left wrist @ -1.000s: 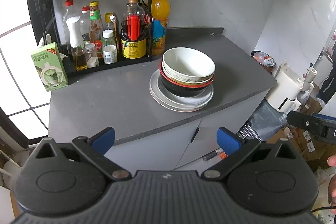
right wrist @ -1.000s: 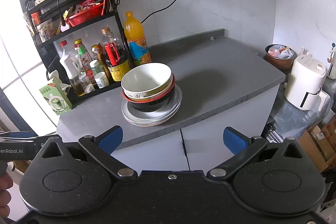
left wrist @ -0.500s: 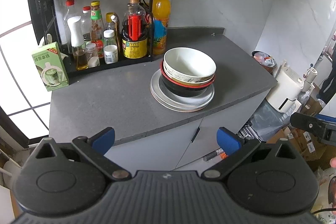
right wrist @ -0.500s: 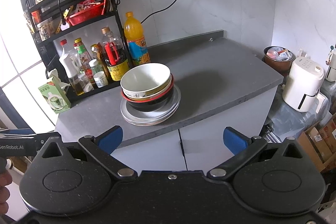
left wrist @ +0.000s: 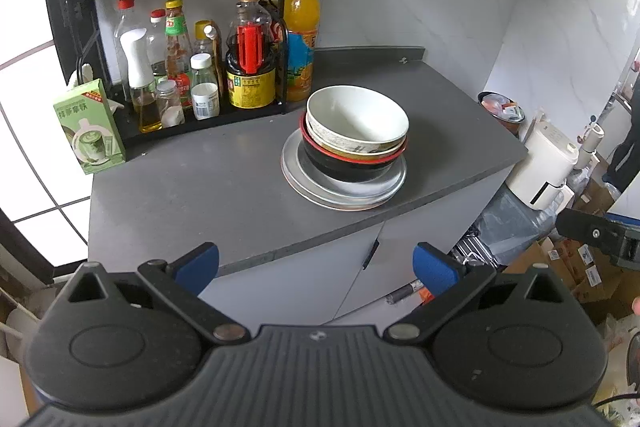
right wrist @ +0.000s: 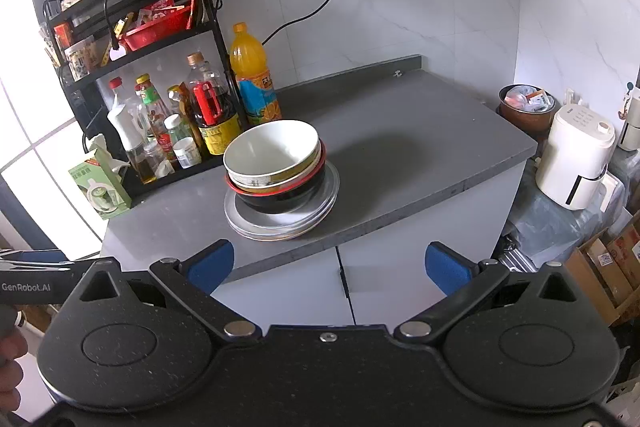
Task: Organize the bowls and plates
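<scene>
Bowls (left wrist: 357,131) sit nested on stacked plates (left wrist: 344,187) on the surface (left wrist: 180,195), well ahead of both fingers, left gripper (left wrist: 316,263) and right gripper (right wrist: 328,263) released and empty, fitting either finished stacking or sorting pending.

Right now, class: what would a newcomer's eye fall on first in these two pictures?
First, the stack of bowls on grey plates near the front of the grey counter. Next, the orange drink bottle beside the black rack of sauce bottles at the back left. Both open grippers hover before the counter.
</scene>
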